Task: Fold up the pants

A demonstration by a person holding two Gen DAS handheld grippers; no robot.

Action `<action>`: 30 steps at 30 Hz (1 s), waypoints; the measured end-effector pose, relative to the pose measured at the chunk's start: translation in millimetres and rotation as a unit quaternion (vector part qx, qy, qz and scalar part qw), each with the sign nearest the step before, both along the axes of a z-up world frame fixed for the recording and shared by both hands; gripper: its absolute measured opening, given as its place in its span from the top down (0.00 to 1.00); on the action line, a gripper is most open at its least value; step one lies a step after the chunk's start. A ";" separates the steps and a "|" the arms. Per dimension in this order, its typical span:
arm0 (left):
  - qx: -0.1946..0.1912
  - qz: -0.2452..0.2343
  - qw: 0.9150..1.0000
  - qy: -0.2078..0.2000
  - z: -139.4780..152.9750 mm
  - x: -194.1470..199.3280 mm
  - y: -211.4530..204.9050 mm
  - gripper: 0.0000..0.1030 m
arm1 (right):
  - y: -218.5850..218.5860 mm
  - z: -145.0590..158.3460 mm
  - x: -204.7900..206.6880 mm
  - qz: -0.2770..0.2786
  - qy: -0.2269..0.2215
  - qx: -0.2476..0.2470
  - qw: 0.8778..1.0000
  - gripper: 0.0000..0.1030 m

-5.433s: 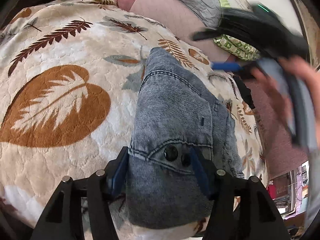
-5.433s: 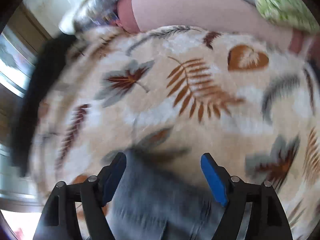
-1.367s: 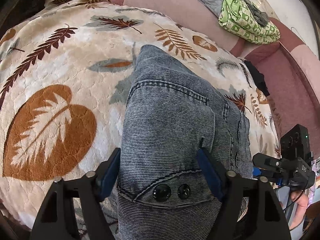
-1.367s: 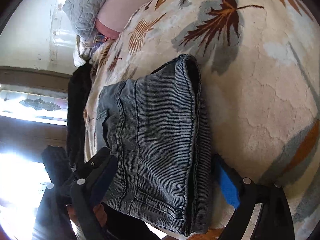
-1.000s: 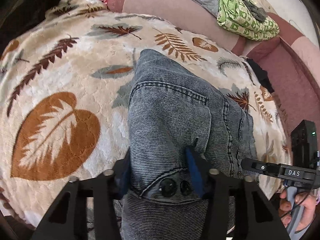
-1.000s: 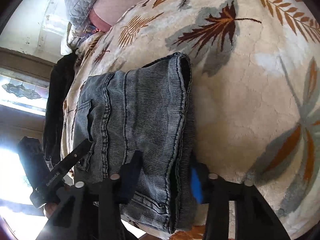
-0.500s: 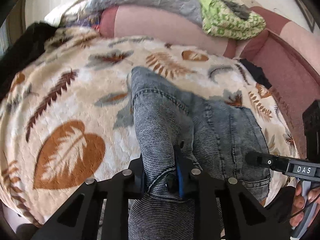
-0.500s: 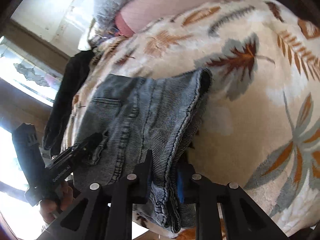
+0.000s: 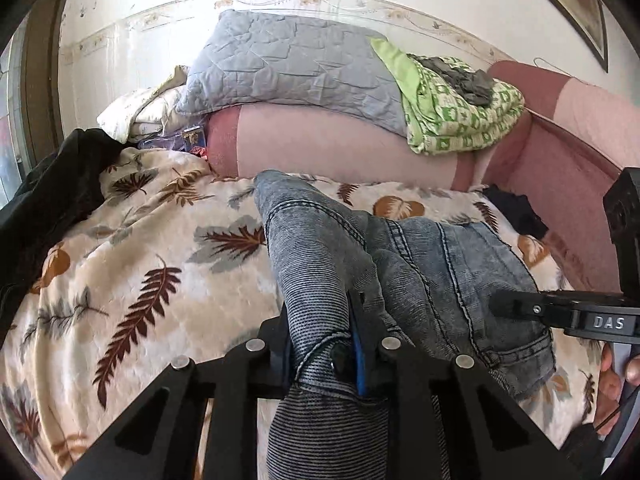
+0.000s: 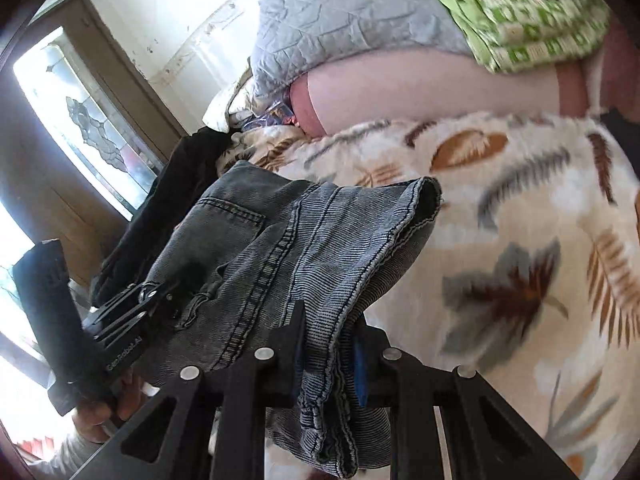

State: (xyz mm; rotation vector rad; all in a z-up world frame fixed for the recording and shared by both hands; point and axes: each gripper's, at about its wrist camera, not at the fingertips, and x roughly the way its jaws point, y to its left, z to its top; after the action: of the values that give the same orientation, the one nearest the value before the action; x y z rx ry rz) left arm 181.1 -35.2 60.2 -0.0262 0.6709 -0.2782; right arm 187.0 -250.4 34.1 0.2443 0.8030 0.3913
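Observation:
Folded grey-blue denim pants [image 9: 320,256] are lifted off the leaf-print blanket [image 9: 132,280] at their near end. My left gripper [image 9: 322,344] is shut on the waistband corner beside the dark buttons. My right gripper [image 10: 326,344] is shut on the stacked hem edge of the pants [image 10: 280,240] at the other near corner. The far fold of the denim still rests on the blanket. Each gripper appears in the other's view, the right one [image 9: 576,316] and the left one [image 10: 116,332], each held by a hand.
A pink sofa back [image 9: 340,148] carries a grey quilt [image 9: 292,64] and a green patterned blanket [image 9: 452,116]. Black clothing [image 9: 44,192] lies at the left edge, another dark item [image 9: 516,212] at the right. A window [image 10: 80,120] lies beyond the sofa's end.
Both grippers closed onto the near edge of the pants and rose, pulling that end up off the blanket. The cameras now tilt higher toward the sofa back and wall.

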 end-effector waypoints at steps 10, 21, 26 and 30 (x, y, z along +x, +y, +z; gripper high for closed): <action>0.009 0.023 0.998 0.056 -67.3 49.3 4.5 0.75 | 9.4 -66.4 57.1 -0.007 0.046 -0.013 0.999 0.80; 0.021 0.066 0.993 0.099 -80.3 44.0 29.6 0.32 | -2.5 -59.6 44.4 -0.057 0.063 -0.057 0.995 0.48; 0.030 0.075 0.993 0.090 -69.5 26.8 36.9 0.31 | 19.8 -47.3 17.1 -0.048 0.022 -0.093 0.994 0.36; 0.097 0.080 0.985 0.121 -94.2 31.4 27.8 0.23 | 31.1 -106.8 27.1 -0.036 0.105 -0.160 0.981 0.36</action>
State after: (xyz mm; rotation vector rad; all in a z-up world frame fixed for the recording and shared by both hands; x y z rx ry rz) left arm 212.4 -7.4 -34.0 0.0739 0.9306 -0.0539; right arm 214.1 -219.3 -72.7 0.0127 1.0483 0.1651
